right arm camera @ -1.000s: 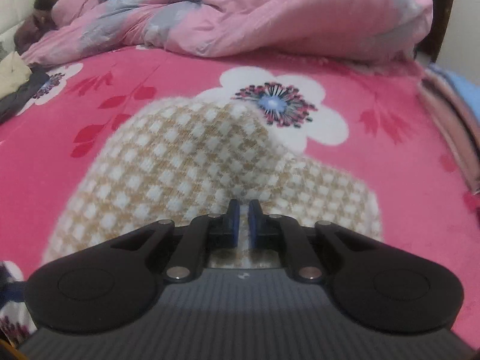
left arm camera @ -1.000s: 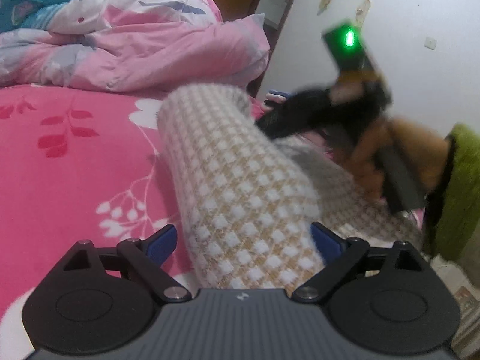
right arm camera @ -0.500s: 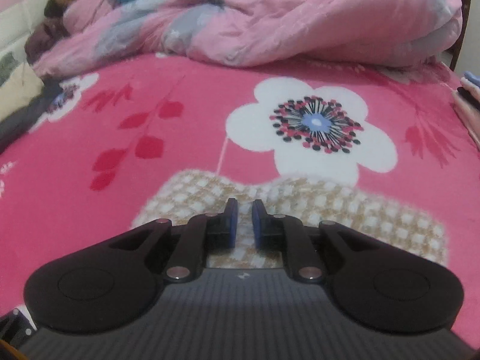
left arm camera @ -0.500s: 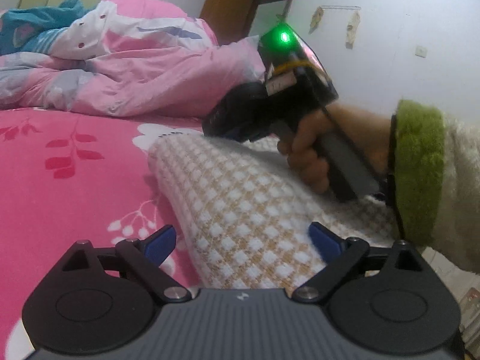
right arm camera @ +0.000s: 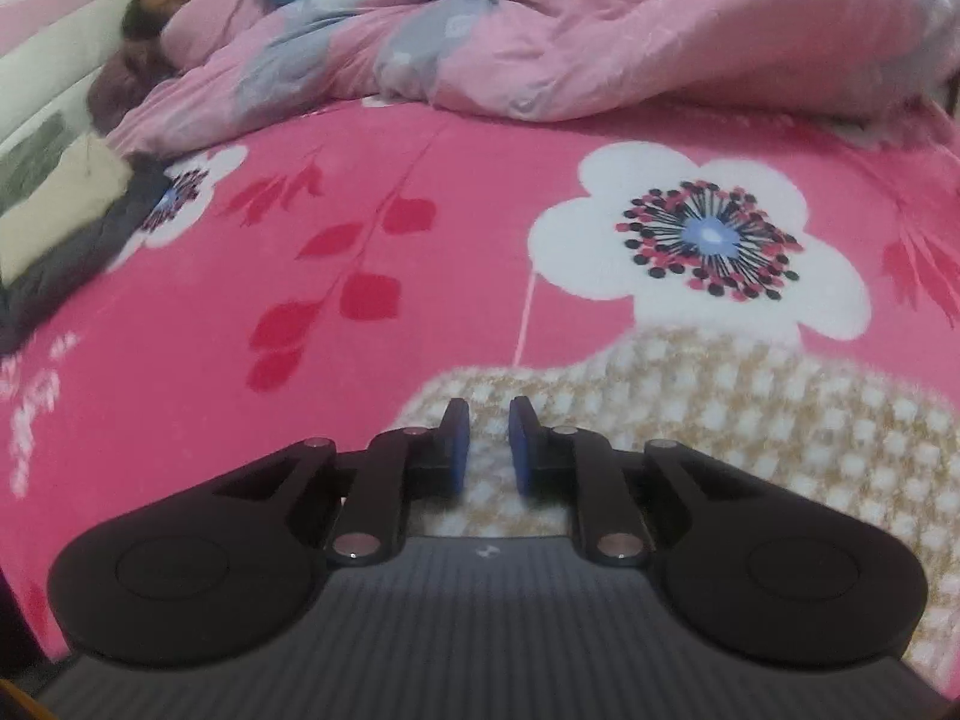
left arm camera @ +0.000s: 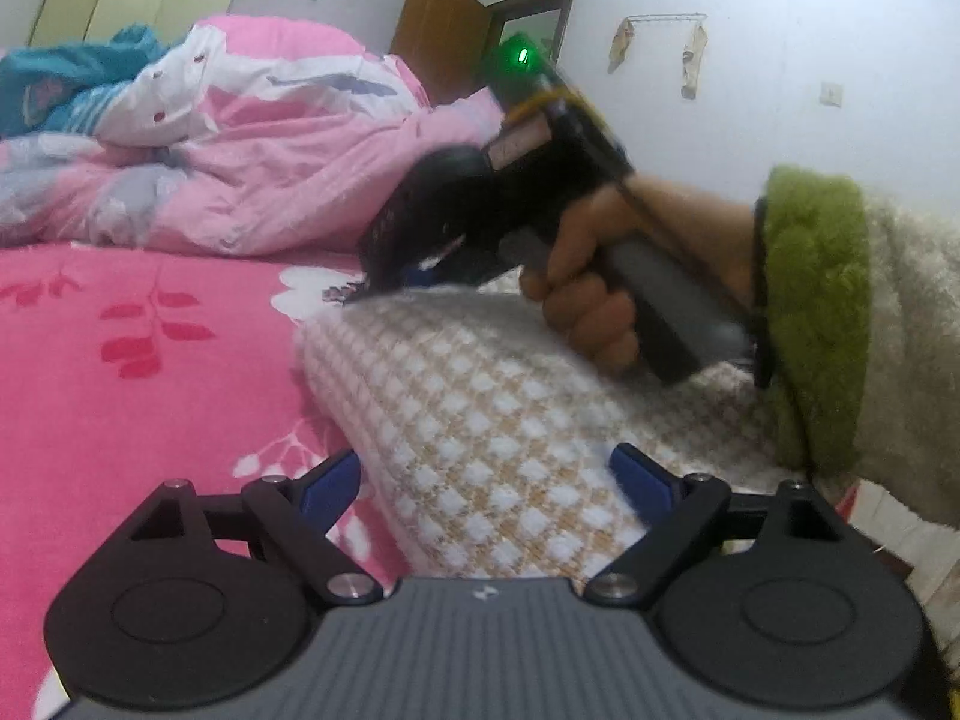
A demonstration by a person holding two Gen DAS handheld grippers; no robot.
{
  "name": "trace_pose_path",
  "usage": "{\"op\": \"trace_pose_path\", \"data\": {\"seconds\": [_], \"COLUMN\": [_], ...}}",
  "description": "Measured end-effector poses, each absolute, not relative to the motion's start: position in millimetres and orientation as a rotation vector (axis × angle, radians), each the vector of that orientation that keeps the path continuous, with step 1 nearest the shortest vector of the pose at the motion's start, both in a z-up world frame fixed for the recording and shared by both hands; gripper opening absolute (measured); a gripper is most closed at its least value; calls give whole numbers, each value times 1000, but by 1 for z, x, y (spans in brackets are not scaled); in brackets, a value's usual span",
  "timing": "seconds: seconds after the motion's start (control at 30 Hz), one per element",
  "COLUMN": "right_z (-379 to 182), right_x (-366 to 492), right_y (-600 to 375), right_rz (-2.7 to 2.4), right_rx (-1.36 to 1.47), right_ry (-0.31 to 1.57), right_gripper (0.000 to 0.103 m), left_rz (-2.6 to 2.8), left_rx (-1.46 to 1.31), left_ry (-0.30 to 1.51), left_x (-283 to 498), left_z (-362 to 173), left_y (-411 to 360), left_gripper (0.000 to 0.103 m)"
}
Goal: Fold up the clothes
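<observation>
1. Checked knit garment – tan and white, lies folded on the pink floral blanket.
2. Left gripper – jaws spread wide, straddling the garment's near end.
3. Right gripper – jaws have just been opening; narrow gap, pads clear of the knit below.
4. Pink duvet – heaped behind.

The right gripper and the hand on it are pretty smeared, so its tips against the checked knit are unreadable. That knit runs under both gripper bodies, and the sleeve is cropped at the right edge.
</observation>
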State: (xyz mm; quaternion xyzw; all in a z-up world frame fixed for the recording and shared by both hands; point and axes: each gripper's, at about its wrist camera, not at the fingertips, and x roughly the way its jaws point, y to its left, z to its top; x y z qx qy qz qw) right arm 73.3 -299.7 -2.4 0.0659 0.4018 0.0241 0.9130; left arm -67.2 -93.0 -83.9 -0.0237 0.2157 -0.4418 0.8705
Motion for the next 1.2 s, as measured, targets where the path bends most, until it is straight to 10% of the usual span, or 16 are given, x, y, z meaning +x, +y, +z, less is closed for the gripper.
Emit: {"op": "trace_pose_path", "data": {"seconds": [0.23,0.4,1.2], "right_z": [74,10,42], "right_x": [33,41,-21], "right_y": [-283,-297,-240], "right_rz": [17,-13,71], "right_rx": [73,32,-114], "right_ry": [784,925,1012], "right_gripper": [18,18,21], "left_rz": [-924,-926,-1017], "left_rx": [-28,-33,157], "left_ry": [444,453,412], "left_x": [-74,-73,-129], "left_z": [-84,-83,-72], "left_y": [-91,-92,-88], "left_gripper": [90,87,81]}}
